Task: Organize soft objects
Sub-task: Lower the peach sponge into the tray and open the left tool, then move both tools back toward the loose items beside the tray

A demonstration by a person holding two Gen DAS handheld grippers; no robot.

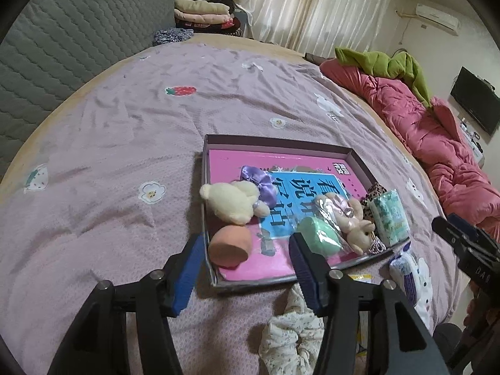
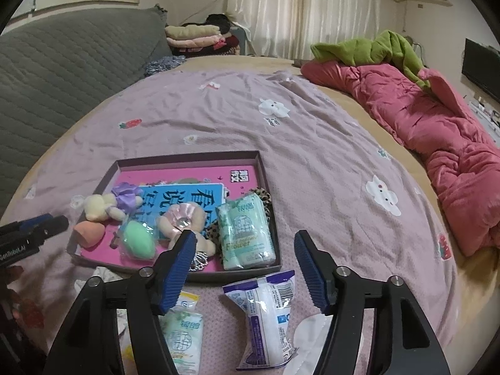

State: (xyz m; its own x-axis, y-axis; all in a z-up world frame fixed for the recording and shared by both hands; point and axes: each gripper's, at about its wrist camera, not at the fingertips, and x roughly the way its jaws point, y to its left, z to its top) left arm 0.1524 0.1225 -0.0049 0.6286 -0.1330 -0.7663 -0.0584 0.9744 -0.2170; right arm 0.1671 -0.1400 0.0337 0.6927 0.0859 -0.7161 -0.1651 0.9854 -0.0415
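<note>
A shallow box (image 1: 276, 142) (image 2: 187, 155) on the bed holds a cream plush (image 1: 232, 201) (image 2: 100, 207), purple bow (image 1: 262, 182), orange sponge (image 1: 229, 245) (image 2: 88, 232), bagged green sponge (image 1: 320, 234) (image 2: 139, 240), pink plush (image 1: 353, 218), leopard scrunchie (image 2: 261, 194) and green tissue pack (image 1: 390, 217) (image 2: 247, 234). My left gripper (image 1: 243, 264) is open and empty over the box's near edge. My right gripper (image 2: 245, 268) is open and empty above a white-purple packet (image 2: 265, 315) (image 1: 406, 272). A floral scrunchie (image 1: 290, 337) and another tissue pack (image 2: 182, 340) lie in front of the box.
A pink quilt (image 2: 437, 131) with a green blanket (image 2: 375, 47) lies along the right of the bed. A grey quilted headboard (image 1: 62, 47) stands at left. Folded clothes (image 2: 200, 37) are stacked at the back. White paper (image 2: 309, 340) lies near the packet.
</note>
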